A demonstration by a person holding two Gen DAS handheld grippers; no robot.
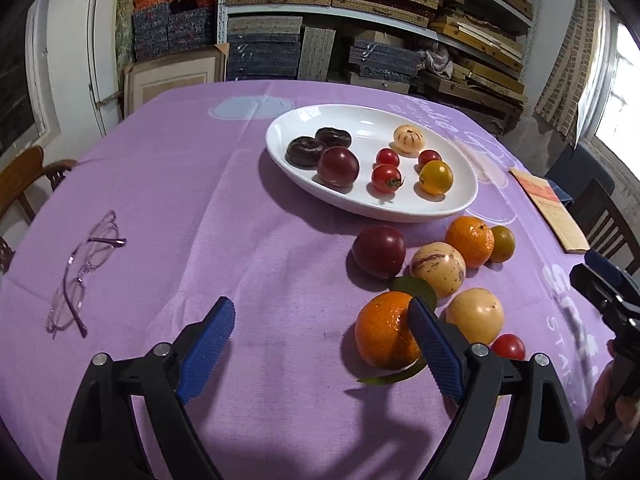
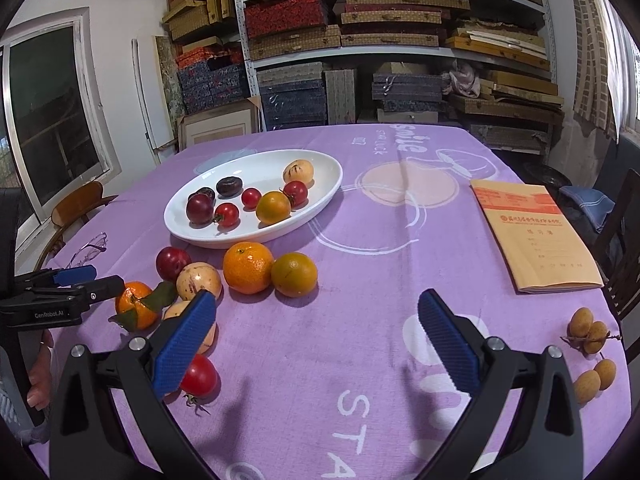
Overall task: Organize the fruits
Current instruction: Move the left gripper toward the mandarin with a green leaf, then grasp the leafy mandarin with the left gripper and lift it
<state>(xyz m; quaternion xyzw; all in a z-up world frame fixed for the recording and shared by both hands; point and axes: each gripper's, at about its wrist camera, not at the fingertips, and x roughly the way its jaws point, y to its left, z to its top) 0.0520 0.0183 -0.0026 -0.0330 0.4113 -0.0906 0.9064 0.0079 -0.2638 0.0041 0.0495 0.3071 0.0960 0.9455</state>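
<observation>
A white oval plate (image 1: pixel 360 209) holds dark plums, cherry tomatoes, a yellow tomato and a pale fruit. In front of it on the purple cloth lie a plum (image 1: pixel 379 251), a striped pale fruit (image 1: pixel 438 268), an orange (image 1: pixel 470 240), a leafy orange (image 1: pixel 380 336), a smooth pale fruit (image 1: pixel 476 316) and a red tomato (image 2: pixel 199 376). My left gripper (image 1: pixel 320 312) is open and empty, and its right finger overlaps the leafy orange. My right gripper (image 2: pixel 316 304) is open over bare cloth, its left finger in front of the tomato.
Folded glasses (image 1: pixel 86 272) lie at the left of the table. A tan booklet (image 2: pixel 532 232) and several small brown fruits (image 2: pixel 588 328) sit at the right. Wooden chairs stand at both sides, and shelves of boxes fill the back wall.
</observation>
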